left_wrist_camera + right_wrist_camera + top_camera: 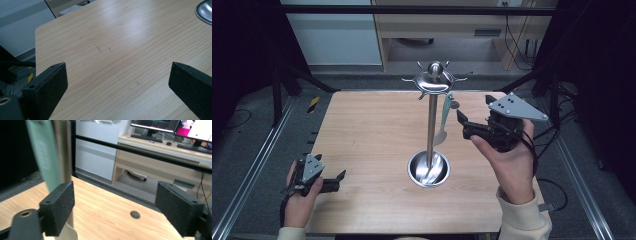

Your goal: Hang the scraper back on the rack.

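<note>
A steel utensil stand point(430, 125) rises from a round base point(428, 169) at the table's middle, with a ring of hooks on top point(433, 80). A pale green utensil point(445, 117) hangs from a hook on its right side. My right gripper point(474, 107) is held above the table just right of that utensil, jaws wide open and empty. In the right gripper view point(115, 207) the blurred green handle point(45, 152) hangs beside the left jaw, outside the gap. My left gripper point(330, 166) rests open at the table's near left corner, over bare wood point(117, 80).
A wooden table point(367, 130) carries the stand; a small round grommet point(135, 214) sits near its far edge. Black frame bars point(412, 10) and metal rails point(257, 165) surround the table. A desk with monitors point(175, 137) stands beyond. The stand's base point(205, 11) shows far from the left jaws.
</note>
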Tool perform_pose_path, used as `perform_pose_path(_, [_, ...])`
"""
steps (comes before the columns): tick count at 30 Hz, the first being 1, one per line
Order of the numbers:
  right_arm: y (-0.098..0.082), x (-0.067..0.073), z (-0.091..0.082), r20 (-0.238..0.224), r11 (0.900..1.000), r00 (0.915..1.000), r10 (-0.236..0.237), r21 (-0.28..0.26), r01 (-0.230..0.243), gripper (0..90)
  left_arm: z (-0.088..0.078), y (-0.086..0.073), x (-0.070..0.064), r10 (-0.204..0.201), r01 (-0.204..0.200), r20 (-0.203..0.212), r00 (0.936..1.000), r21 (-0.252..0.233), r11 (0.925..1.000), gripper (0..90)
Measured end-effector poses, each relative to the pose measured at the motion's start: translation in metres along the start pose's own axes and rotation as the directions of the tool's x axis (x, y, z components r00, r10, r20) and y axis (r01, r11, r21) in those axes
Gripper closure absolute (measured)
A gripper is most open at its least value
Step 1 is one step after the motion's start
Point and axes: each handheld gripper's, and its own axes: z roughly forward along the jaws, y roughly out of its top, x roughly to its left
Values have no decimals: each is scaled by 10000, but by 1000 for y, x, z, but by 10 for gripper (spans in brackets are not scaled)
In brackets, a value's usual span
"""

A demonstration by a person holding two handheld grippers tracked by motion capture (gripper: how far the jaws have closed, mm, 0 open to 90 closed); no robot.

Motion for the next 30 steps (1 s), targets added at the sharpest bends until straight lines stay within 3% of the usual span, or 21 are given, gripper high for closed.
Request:
perform_pose_path(9, [-31,-25,12,480,9979,9986,200,612,-229,76,0,0,0,3,-3,-36,10000,23,10000,20])
perform_pose_path(15, [-52,-39,21,759,9920,9959,485,1127,-569,91,0,0,1,12,-12,-48,10000,36,10000,20])
perform_pose_path(21, [-69,-48,30,1230,9857,9912,486,1543,-674,124,0,-1,1,19,-19,-50,10000,51,10000,20])
perform_pose_path(26, [-93,-58,42,1485,9734,9870,609,2101,-917,138,1,-1,1,22,-22,-32,10000,55,10000,20])
perform_pose_path(30, [-114,-66,53,1462,9623,9836,1053,2346,-1379,137,1,-1,1,39,-39,-23,10000,87,10000,20])
